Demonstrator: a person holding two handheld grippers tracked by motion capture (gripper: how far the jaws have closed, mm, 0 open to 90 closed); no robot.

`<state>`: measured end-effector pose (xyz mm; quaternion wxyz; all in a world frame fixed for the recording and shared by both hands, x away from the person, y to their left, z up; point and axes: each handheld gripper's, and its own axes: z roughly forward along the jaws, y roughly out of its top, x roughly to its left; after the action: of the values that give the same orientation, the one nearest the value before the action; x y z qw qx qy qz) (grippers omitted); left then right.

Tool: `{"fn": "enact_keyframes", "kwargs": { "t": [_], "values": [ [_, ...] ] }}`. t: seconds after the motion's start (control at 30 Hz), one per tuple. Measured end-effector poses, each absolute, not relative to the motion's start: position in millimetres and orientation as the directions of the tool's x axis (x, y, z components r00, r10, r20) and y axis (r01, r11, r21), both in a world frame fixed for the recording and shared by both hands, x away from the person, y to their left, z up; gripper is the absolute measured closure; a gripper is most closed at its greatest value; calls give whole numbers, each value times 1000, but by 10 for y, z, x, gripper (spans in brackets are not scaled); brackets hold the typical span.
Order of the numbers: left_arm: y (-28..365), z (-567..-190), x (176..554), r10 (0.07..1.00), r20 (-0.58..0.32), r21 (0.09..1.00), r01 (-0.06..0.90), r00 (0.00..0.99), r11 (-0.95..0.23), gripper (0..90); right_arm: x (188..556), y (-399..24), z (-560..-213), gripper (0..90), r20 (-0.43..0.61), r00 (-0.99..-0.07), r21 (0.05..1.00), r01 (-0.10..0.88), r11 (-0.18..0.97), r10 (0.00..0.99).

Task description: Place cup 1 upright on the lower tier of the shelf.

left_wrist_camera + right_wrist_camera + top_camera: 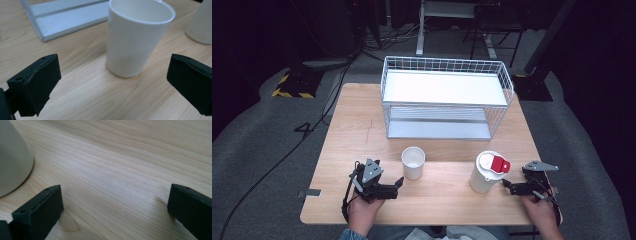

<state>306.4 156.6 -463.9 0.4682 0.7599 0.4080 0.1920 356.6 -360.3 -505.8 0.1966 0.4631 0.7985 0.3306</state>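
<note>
Two tongs gaping | left tongs (113, 82) facing cup (137, 37) | rack (447, 97) behind

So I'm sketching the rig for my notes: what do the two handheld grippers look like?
Both the left gripper and right gripper are black, each with two blocky black jaws and a grey three-cornered plate on top. A black cable loops from the left one. A blue-grey sleeve covers the left forearm.

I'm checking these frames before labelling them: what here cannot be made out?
- Open white cup: its bottom inside, hidden by its own wall in the high view and the left gripper view.
- Lidded tumbler: contents hidden by the red-tabbed lid; cut off by the frame edge in the right gripper view.
- Wire rack: lower shelf partly hidden by the upper shelf.
</note>
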Motion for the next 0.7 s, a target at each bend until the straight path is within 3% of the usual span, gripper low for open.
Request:
{"fn": "enact_keyframes", "kwargs": {
  "t": [0.7],
  "values": [
    [1201, -4726, 3334, 736, -165, 905, 397, 657, -152, 0, 3566, -3603, -5058, 4, -8, -494, 710, 609, 353, 869]
  ]
}}
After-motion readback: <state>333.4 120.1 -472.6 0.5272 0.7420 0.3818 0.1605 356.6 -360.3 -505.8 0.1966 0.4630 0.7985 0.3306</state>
